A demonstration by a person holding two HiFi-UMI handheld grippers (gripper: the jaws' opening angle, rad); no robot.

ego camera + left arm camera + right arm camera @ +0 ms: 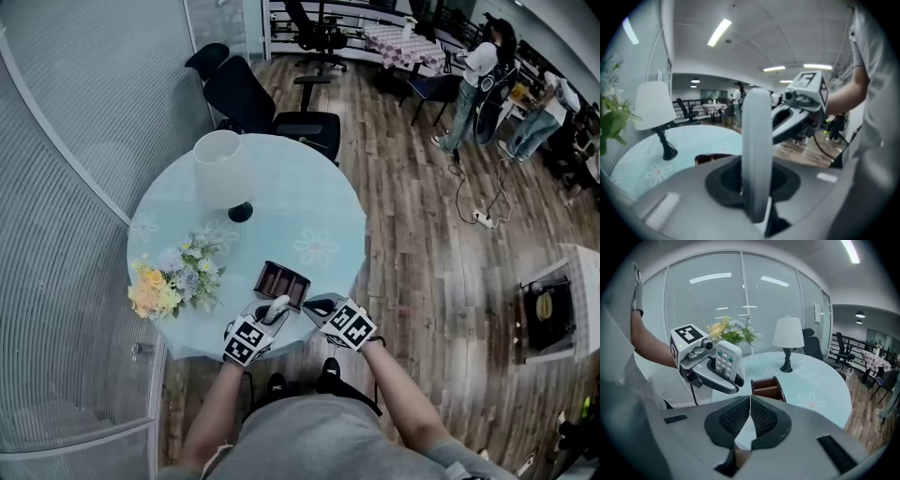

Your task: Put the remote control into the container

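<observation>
At the near edge of a round table [281, 202] with a pale blue, flower-printed cloth, a person seen from above holds a two-jaw gripper in each hand. The left gripper [270, 317] is clamped on a remote control [276, 307], a slim pale handset gripped by its lower end and standing nearly upright. From the right gripper view, its keypad side shows rows of buttons with two green ones at the top. The remote control hangs over the table's near rim, just on the near side of the container [282, 281] and not inside it. The container is a small dark brown box, open at the top and split by dividers into compartments. It sits on the cloth close to the near edge.

The right gripper [317, 303] is just to the right of the left one, the two close together. Its jaws are pressed together with nothing between them.

Further left on the table lies a bouquet [173, 278] of yellow, white and pale blue flowers. Beyond it, toward the far side, stands a lamp [223, 169] with a white shade on a black base. A black office chair [272, 108] is drawn up to the table's far side. The wooden floor [422, 244] stretches to the right, where two people [480, 80] stand far off.
</observation>
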